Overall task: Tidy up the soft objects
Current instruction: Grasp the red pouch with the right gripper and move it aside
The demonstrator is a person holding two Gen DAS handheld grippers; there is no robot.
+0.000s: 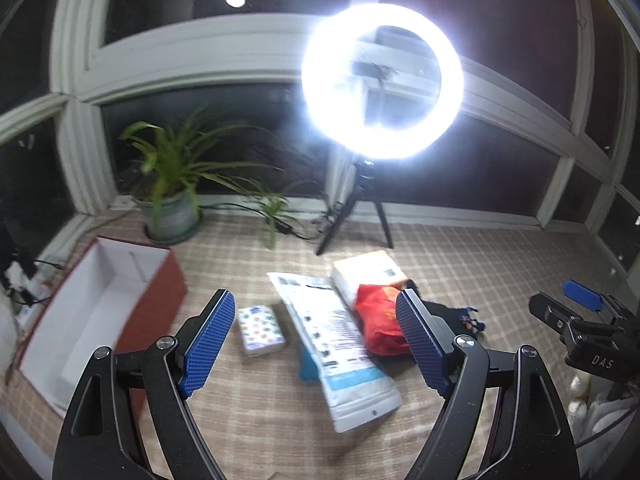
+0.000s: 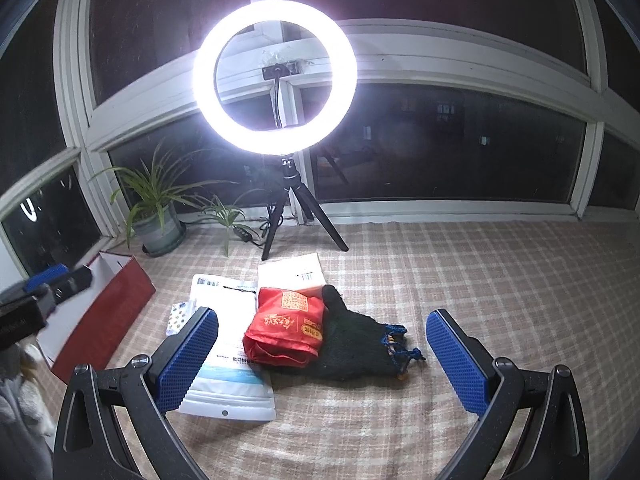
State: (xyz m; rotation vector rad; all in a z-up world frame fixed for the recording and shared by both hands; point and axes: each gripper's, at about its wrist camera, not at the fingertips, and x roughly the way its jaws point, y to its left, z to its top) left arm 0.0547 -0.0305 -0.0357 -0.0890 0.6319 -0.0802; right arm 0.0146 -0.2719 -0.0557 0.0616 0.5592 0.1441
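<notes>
Left gripper: jaws spread wide, holding nothing, held above the checked cloth. Blue ribbed pads face each other.

Right gripper: jaws spread wide, holding nothing, held above the same cloth; its blue tip also shows at the right edge of the left view.

White pouch: flat, printed, lying lengthwise between the left pads; a teal item shows from under its left edge, kind unclear.

Patterned pack: small, white with coloured dots, just left of the pouch.

Red bag: soft, crumpled, with yellow print, lying partly on the pouch's right edge and touching the dark knit.

Dark knit: black, with blue tassels at its right end, right of the red bag, between the right pads in view.

White packet: behind the red bag, with a barcode label.

Red box: open, white inside, nothing seen in it, at the far left of the cloth.

Tripod, ring light: lit, standing behind the pile.

Potted plant: by the window, behind the box.
</notes>
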